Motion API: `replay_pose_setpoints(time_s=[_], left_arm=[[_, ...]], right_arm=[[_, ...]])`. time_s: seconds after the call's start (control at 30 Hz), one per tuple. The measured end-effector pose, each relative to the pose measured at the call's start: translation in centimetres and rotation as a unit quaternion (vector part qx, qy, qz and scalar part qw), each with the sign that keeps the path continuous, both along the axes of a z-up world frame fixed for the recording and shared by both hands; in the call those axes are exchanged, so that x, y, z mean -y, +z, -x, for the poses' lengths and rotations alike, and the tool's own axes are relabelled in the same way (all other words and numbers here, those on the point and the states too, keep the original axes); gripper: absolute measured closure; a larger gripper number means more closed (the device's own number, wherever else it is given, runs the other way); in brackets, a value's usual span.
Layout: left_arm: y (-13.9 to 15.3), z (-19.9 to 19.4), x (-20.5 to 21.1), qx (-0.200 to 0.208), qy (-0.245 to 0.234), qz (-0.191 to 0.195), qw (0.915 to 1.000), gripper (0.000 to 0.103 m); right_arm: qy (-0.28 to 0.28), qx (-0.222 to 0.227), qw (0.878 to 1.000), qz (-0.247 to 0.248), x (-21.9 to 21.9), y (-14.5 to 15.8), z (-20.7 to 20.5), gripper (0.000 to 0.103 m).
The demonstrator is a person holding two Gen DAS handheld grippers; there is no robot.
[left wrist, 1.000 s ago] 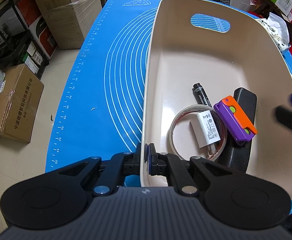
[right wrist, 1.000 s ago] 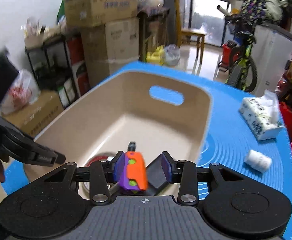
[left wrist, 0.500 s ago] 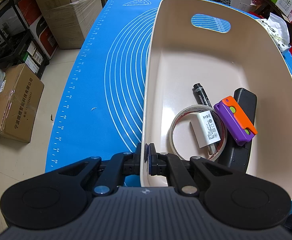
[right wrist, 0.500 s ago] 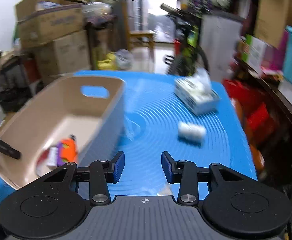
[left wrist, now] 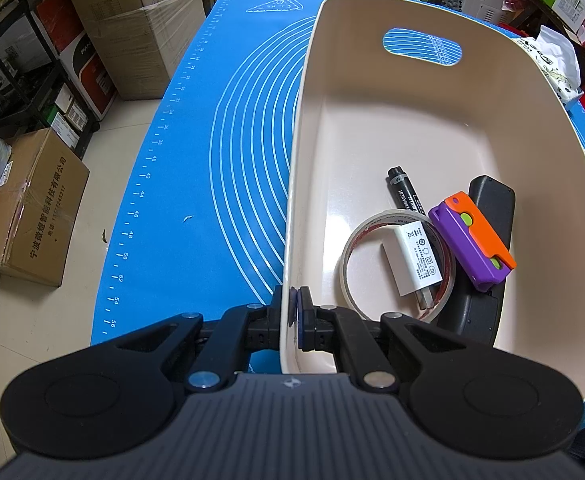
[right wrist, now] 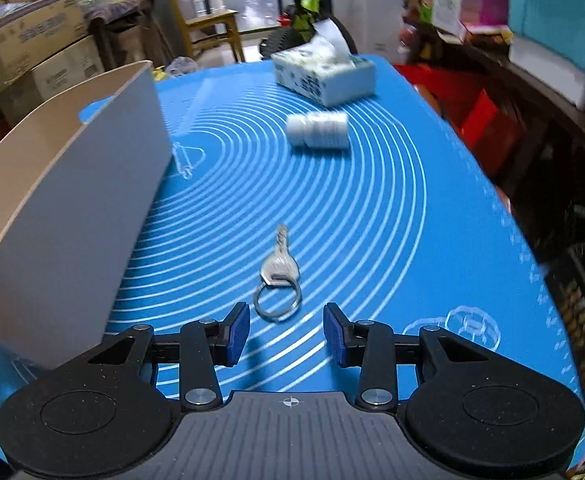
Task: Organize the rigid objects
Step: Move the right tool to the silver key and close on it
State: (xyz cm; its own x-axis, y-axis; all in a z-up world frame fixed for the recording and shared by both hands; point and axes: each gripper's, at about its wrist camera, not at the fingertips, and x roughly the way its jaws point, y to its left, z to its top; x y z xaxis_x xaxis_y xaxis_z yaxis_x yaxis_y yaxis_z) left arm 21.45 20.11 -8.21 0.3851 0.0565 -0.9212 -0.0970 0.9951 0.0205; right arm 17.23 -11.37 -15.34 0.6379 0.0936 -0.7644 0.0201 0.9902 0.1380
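while the left hand-held gripper (left wrist: 294, 314) clamps the bin (left wrist: 444, 128) rim, likely to steady it, the right hand-held gripper (right wrist: 286, 334) stands apart, empty, over the key (right wrist: 278, 270) lying on the desk (right wrist: 392, 208) beside the bin.

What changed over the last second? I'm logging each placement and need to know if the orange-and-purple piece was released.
Yes: the right gripper let go of the orange-and-purple box cutter, which now lies in the beige bin, and swung out over the key, open. The left gripper stayed clamped on the bin's rim; the bin's other contents are unmoved.
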Motion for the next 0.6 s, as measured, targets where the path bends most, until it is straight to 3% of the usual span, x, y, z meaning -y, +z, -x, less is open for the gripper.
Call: replay_pose_setpoints(time_s=[0.2, 0.33, 0.6], left_arm=[[-0.02, 0.01, 0.0, 0.0, 0.0, 0.0, 1.0, 0.096], [0.05, 0.02, -0.01, 0.0, 0.0, -0.002, 1.0, 0.096], [0.07, 0.0, -0.07, 0.0, 0.0, -0.003, 1.0, 0.096]], right_arm=[[-0.018, 0.004, 1.0, -0.014, -0.04, -0.9, 0.1, 0.053], [-0.025, 0.016, 0.999, -0.026, -0.24, -1.03, -0.03, 0.044], [-0.039, 0.036, 0.998, -0.029, -0.56, -1.29, -0.5, 0.04]])
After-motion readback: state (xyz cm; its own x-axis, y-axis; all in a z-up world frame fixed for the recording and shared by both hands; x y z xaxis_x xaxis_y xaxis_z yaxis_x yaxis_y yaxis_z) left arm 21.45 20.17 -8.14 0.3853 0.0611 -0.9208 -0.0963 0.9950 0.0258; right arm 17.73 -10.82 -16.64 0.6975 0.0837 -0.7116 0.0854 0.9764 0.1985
